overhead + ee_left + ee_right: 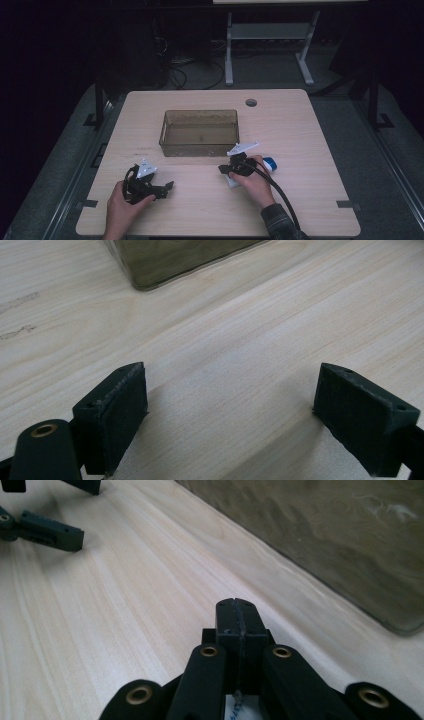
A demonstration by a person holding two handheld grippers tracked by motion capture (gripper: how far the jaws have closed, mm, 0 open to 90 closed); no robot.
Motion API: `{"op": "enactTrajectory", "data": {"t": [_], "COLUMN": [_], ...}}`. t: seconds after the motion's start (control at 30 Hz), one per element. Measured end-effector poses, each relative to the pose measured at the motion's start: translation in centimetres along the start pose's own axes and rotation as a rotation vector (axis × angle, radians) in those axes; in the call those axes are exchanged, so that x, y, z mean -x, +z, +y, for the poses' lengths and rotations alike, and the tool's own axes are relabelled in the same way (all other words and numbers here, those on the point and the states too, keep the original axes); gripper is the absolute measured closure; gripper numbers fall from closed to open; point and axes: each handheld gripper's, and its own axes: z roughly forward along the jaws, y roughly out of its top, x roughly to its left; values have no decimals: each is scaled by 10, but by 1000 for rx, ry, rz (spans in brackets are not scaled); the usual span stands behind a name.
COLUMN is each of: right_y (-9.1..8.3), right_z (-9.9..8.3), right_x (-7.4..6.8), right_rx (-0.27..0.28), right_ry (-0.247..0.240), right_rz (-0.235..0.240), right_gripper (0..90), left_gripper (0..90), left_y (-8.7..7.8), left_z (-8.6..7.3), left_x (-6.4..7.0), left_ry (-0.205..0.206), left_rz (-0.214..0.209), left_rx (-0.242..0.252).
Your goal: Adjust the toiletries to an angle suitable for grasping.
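A translucent brown bin (199,114) stands empty at the table's middle. My left gripper (151,179) rests at the front left, a hand around it; its jaws stand wide open (230,410) over bare wood, aimed at a corner of the bin (165,265). At the front right, my right gripper (223,170) points left just before the bin, and its fingertips are pressed together (237,617) with nothing seen between them. Under the right hand lies a white thing with a blue end (270,163), mostly hidden. The bin wall (325,540) runs along the right of the right gripper view.
The light wooden table (300,130) has a round cable hole (251,102) at the back. In the right gripper view the left gripper's fingers (50,532) lie at the top left. Beyond the table are a dark floor, cables and a white desk frame (270,35).
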Motion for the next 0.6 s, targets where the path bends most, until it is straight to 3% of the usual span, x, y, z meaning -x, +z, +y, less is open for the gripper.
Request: {"op": "enactTrajectory", "data": {"t": [0.6], "right_y": [-17], "right_z": [-20], "right_x": [-10], "right_rx": [-3], "right_ry": [-19], "right_rz": [1], "right_gripper": [900], "left_gripper": [127], "left_y": [0], "left_z": [0], "left_x": [0], "left_ry": [0], "left_rz": [0], "left_rx": [0]}}
